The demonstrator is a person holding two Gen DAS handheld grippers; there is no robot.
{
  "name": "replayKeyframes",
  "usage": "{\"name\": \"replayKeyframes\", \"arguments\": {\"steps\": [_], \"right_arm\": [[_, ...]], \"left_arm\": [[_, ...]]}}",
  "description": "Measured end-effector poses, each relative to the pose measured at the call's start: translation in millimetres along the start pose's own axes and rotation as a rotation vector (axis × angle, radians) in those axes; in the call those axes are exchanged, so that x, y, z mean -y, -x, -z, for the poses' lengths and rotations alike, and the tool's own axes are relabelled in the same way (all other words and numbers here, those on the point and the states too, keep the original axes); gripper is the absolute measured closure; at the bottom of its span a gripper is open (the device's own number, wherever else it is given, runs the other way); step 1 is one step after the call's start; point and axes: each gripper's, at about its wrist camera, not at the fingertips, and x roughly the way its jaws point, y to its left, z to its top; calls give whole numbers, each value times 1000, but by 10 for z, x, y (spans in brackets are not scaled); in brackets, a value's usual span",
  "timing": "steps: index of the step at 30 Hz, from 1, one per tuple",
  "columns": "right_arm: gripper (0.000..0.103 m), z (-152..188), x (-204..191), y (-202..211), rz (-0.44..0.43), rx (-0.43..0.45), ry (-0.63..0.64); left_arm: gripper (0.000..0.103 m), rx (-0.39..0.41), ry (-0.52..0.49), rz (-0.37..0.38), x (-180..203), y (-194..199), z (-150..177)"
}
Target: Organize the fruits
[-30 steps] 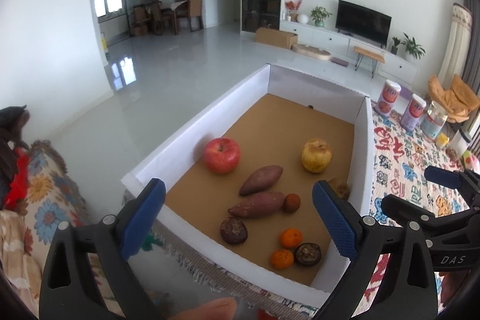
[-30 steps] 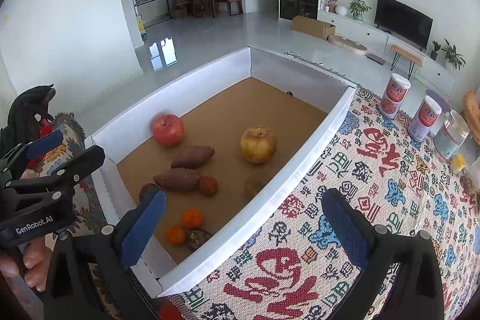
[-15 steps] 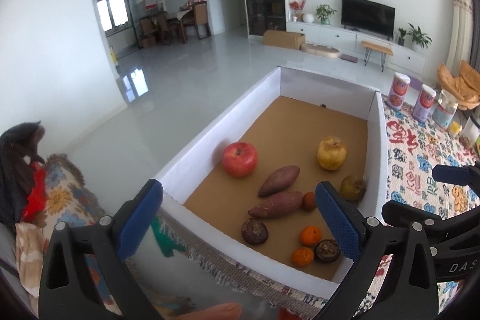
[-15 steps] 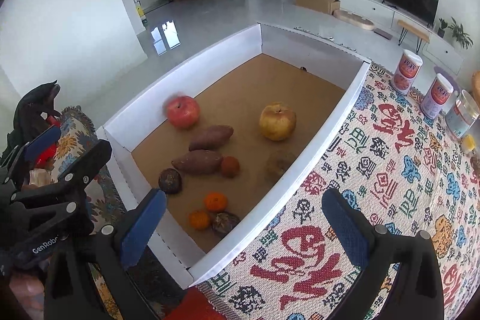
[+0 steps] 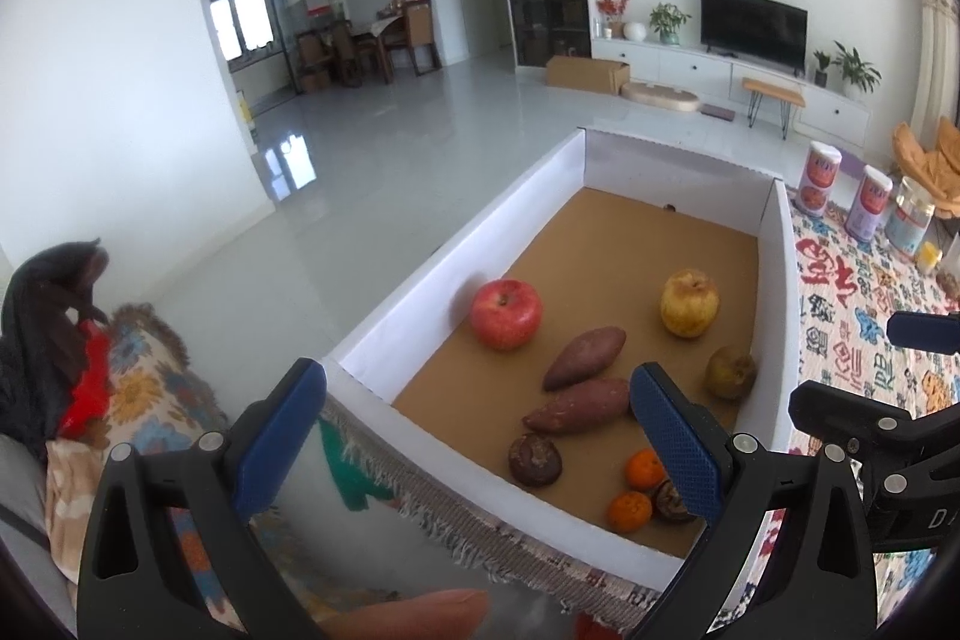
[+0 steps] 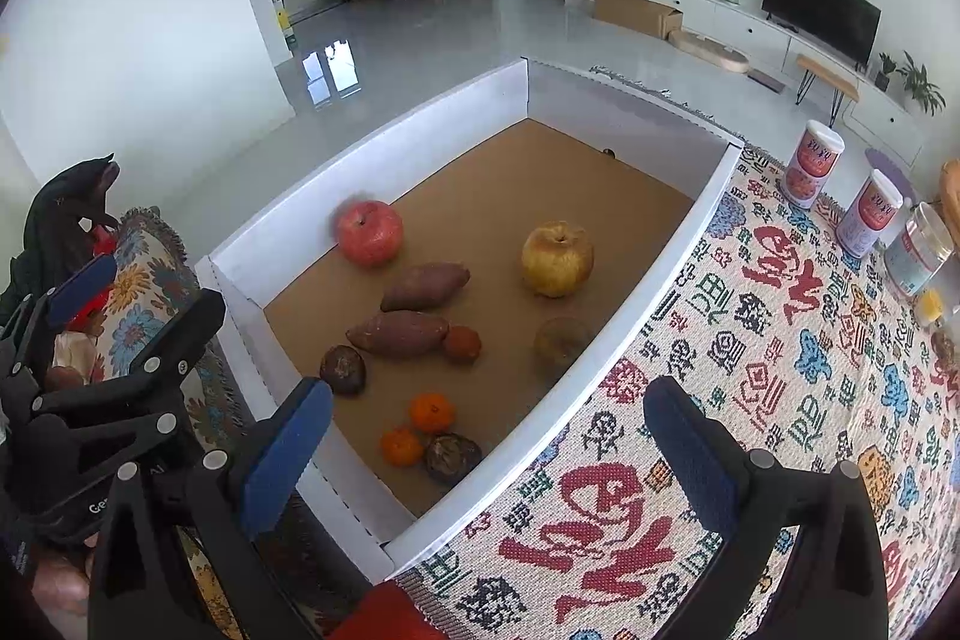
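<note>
- fruit lies loose on the brown cardboard floor of a white-walled box (image 6: 660, 274), which sits on a patterned cloth (image 6: 780, 340) printed with red and blue characters.
- red apple (image 6: 368, 232) is close to the left wall; yellow apple (image 6: 557, 258) stands toward the right wall, well apart from it.
- two sweet potatoes (image 6: 425, 286) lie side by side in the middle, and a small reddish-brown fruit (image 6: 462, 343) touches the end of the nearer one.
- a dull green-brown fruit (image 5: 729, 372) rests just beside the right wall.
- at the near end, two small oranges (image 6: 431, 412) and a dark wrinkled fruit (image 6: 451, 456) cluster together; another dark wrinkled fruit (image 6: 342, 369) sits by the nearer sweet potato.
- my left gripper (image 5: 480, 436) hovers above the box's near left corner, tilted down toward the fruit, its blue pads spread wide with nothing between them; a fingertip (image 5: 414, 613) of mine shows at the bottom edge of its view.
- my right gripper (image 6: 492, 448) hangs above the near right wall, half over the cloth, pads likewise spread wide and gripping nothing.
- each gripper shows in the other's view, side by side and apart.
- three canisters (image 6: 810, 172) stand on the cloth beyond the box.
</note>
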Motion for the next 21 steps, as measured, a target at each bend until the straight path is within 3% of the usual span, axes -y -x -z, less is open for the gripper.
{"name": "replayKeyframes", "arguments": {"steps": [21], "right_arm": [[0, -146, -331, 129, -40, -41, 43]], "left_arm": [[1, -96, 52, 18, -303, 116, -134]]}}
